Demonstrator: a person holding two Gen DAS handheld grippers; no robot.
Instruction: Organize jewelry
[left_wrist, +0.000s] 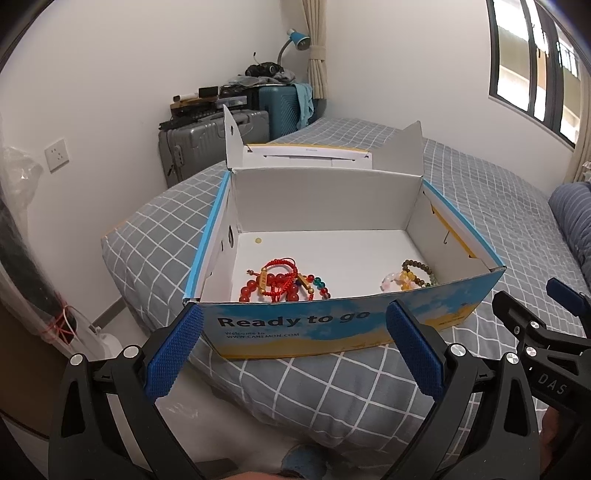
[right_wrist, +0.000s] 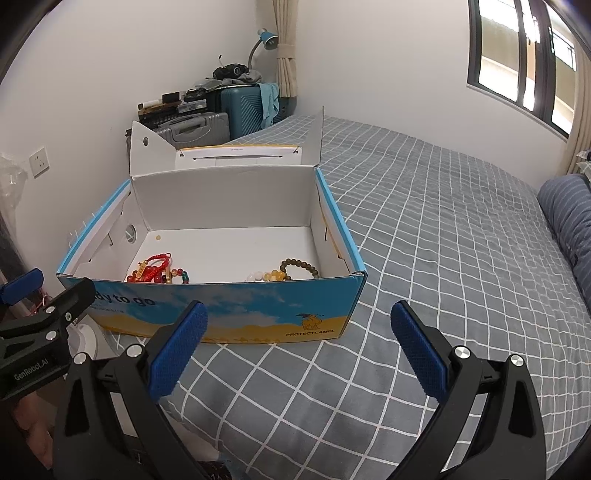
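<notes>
Both tools (left_wrist: 291, 347) (right_wrist: 295, 347) spread and empty; ahead in the box (left_wrist: 461, 295), light, limp, slippery bead bracelets (left_wrist: 284, 284), best pinched across a strand.

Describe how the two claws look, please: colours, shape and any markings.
Both are black angular frames with silver screws. Each left claw and right claw finger ends in a blue textured pad. White letters read "GenRobot.AI" on the left one, "DAS" on the right.
</notes>
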